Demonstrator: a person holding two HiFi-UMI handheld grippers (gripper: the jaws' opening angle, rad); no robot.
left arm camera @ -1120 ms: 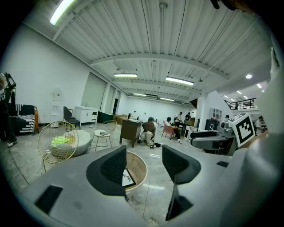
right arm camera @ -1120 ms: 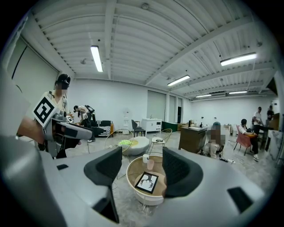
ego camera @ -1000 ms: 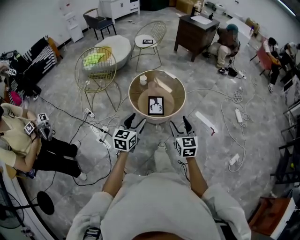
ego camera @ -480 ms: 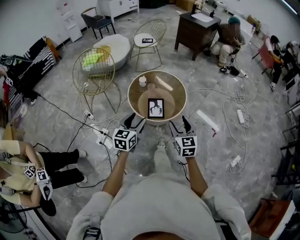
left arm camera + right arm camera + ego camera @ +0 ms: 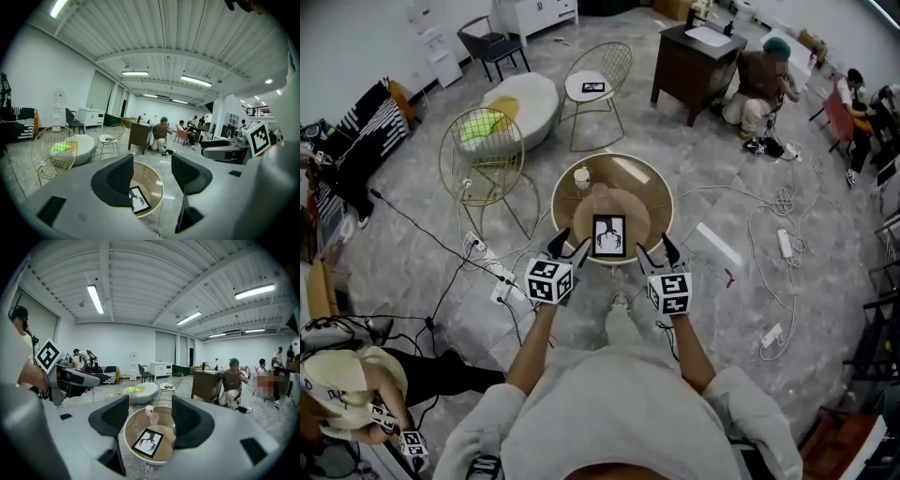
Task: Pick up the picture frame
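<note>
Left gripper [image 5: 570, 244] and right gripper [image 5: 655, 249] hover with jaws spread, nothing between them, at the near rim of the table [image 5: 554, 201]. I see the frame [image 5: 609, 235] lying flat between them, close to that edge. Floor [image 5: 712, 159] lies open around the table.

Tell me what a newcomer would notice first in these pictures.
The picture frame with a black antler-like print stands out, lying flat near the front edge of the round table. The left hand-held gripper and right hand-held gripper hover open just short of it, one at each side, both empty.
</note>
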